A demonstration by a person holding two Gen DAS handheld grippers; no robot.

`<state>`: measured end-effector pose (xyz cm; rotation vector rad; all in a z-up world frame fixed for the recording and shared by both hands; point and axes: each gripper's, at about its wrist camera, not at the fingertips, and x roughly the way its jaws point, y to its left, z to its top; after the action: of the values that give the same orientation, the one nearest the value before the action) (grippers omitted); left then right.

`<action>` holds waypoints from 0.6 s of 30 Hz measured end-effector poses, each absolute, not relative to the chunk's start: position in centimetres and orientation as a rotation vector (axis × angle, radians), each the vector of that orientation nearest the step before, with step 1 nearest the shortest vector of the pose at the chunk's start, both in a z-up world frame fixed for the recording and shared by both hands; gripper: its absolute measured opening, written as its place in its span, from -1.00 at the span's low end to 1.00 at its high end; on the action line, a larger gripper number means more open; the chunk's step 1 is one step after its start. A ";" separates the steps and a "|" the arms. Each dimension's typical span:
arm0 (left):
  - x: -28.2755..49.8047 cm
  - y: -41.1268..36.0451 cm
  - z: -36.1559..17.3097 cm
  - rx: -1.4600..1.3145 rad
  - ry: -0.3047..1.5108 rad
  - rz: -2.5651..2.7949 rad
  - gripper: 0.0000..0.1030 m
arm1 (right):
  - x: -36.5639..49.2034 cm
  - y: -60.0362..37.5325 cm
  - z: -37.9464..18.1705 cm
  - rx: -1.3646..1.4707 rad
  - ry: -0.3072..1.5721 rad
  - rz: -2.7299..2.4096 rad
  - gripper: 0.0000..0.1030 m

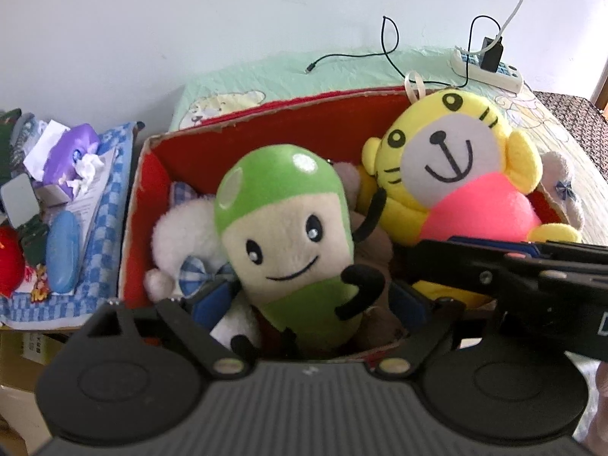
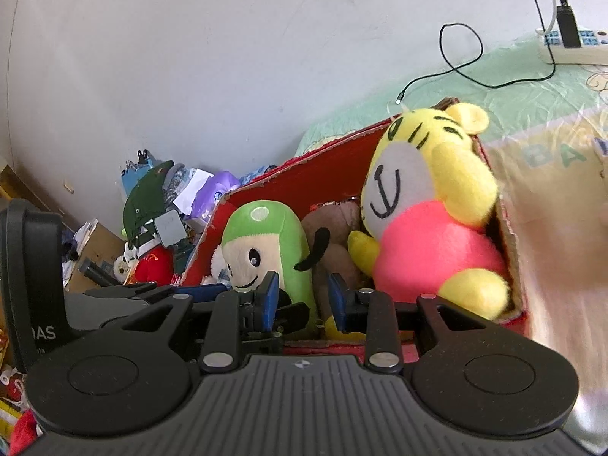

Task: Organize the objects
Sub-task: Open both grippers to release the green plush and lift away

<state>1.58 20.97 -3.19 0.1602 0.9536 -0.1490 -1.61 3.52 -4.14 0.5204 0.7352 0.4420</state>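
Note:
A red cardboard box [image 1: 266,110] on the bed holds several plush toys. A green and cream plush [image 1: 288,228] lies in the middle, and a yellow tiger plush [image 1: 456,174] with a pink belly leans in the right corner. A white plush [image 1: 182,235] and a brown one [image 1: 376,243] lie under them. My left gripper [image 1: 311,302] is open, its blue pads on either side of the green plush's lower body without pressing it. My right gripper [image 2: 304,298] hovers at the box's near edge [image 2: 380,342], jaws partly open and holding nothing, with the green plush [image 2: 266,243] and the tiger [image 2: 429,220] beyond it.
A power strip [image 1: 486,66] and a loose black cable [image 1: 391,38] lie on the green sheet behind the box. Left of the box a cluttered stand carries a purple tissue pack [image 1: 72,155] and a blue case [image 1: 62,250]. A wall rises behind.

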 end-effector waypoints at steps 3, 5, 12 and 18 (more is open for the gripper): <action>1.0 20.8 -2.9 0.169 0.936 -0.136 0.76 | -2.2 3.3 -4.0 0.527 0.723 0.427 -0.38; 0.7 20.7 -2.7 0.172 0.927 -0.131 0.76 | -2.6 3.1 -4.0 0.530 0.715 0.412 -0.36; -0.2 20.6 -1.8 0.161 0.902 -0.130 0.75 | -4.1 2.1 -4.2 0.574 0.697 0.377 -0.35; -1.4 19.9 -0.9 0.159 0.875 -0.159 0.76 | -5.6 1.1 -3.9 0.627 0.665 0.369 -0.34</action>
<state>-1.38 19.90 -0.90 0.1588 0.8745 -0.1588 -5.59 1.07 -3.95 0.6266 0.6645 0.3694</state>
